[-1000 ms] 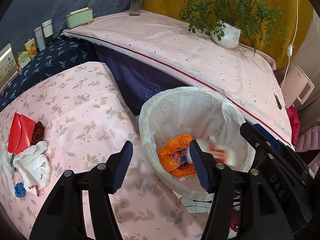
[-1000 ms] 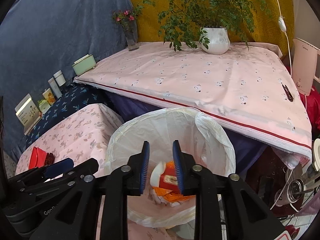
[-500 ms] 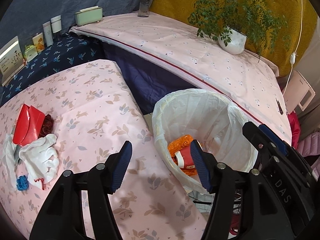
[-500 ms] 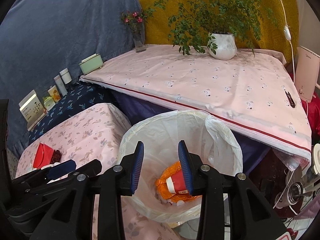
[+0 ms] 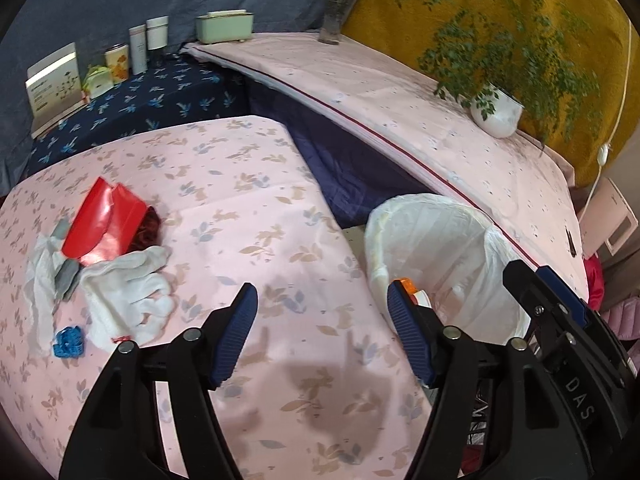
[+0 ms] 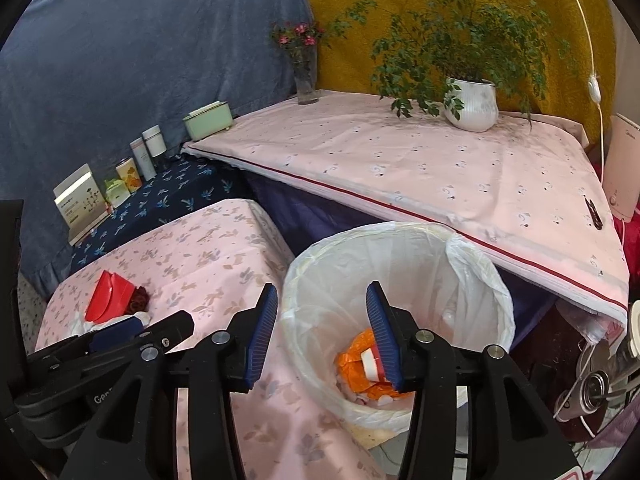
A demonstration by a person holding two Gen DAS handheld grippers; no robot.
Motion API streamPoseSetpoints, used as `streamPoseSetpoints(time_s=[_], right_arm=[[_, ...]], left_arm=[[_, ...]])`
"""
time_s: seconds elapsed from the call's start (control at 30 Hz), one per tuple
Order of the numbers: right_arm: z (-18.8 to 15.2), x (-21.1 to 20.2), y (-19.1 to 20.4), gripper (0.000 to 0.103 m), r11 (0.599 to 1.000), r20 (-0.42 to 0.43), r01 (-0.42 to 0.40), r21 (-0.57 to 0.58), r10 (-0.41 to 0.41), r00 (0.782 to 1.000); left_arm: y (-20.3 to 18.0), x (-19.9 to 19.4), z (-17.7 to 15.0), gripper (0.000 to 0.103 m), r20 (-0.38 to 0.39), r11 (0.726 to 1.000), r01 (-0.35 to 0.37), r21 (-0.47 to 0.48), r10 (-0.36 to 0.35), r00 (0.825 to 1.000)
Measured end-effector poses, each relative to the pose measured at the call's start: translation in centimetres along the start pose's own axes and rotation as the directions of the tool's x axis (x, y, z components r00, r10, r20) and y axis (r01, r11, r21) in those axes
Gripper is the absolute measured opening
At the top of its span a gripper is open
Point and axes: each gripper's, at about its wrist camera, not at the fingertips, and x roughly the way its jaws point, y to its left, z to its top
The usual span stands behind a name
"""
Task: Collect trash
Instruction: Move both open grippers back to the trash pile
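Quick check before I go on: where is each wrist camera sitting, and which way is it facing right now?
Left wrist view: on the left gripper, angled down at the flowered table and its trash pile; its own open fingers show, and the right gripper at the right edge.
Right wrist view: on the right gripper, angled down into the lined bin; its fingers, just opening, are empty; the left gripper shows low left.
Shared: bin, red packet, plant pot.

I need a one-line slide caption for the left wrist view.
Open left gripper above the floral cloth, trash pile left, lined bin right.
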Motion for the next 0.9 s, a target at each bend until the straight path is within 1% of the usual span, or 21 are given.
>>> streamPoseSetpoints(time_s=[0.4, 0.53, 0.6, 0.7, 0.9], right_arm=[[-2.0, 0.3, 6.6, 0.047, 0.992, -0.043, -0.086, -0.091, 0.083, 0.996], [-2.9, 0.5, 9.2, 0.048, 0.985, -0.061, -0.119, -0.126, 0.112, 0.992], [-3.3, 0.6, 10.4, 0.048, 0.981, -0.073, -0.135, -0.142, 0.126, 0.989], [-4.0, 0.9, 12.4, 0.048, 0.973, -0.092, -0.160, -0.169, 0.146, 0.985], [-5.3, 1.8, 16.1, 0.048, 0.956, -0.131, -0.203, -0.212, 0.178, 0.975]], left_arm=[[7.3, -2.1, -1.1, 0.065, 0.018, 0.990, -0.102, -0.098, 0.105, 0.994], [10.1, -2.8, -1.6, 0.069, 0.020, 0.981, -0.151, -0.125, 0.154, 0.988], [11.7, -3.1, -1.9, 0.072, 0.024, 0.973, -0.184, -0.138, 0.189, 0.982], [14.1, -3.5, -2.4, 0.072, 0.020, 0.961, -0.220, -0.168, 0.227, 0.974], [18.9, -3.7, -3.4, 0.072, -0.010, 0.935, -0.260, -0.240, 0.266, 0.964]])
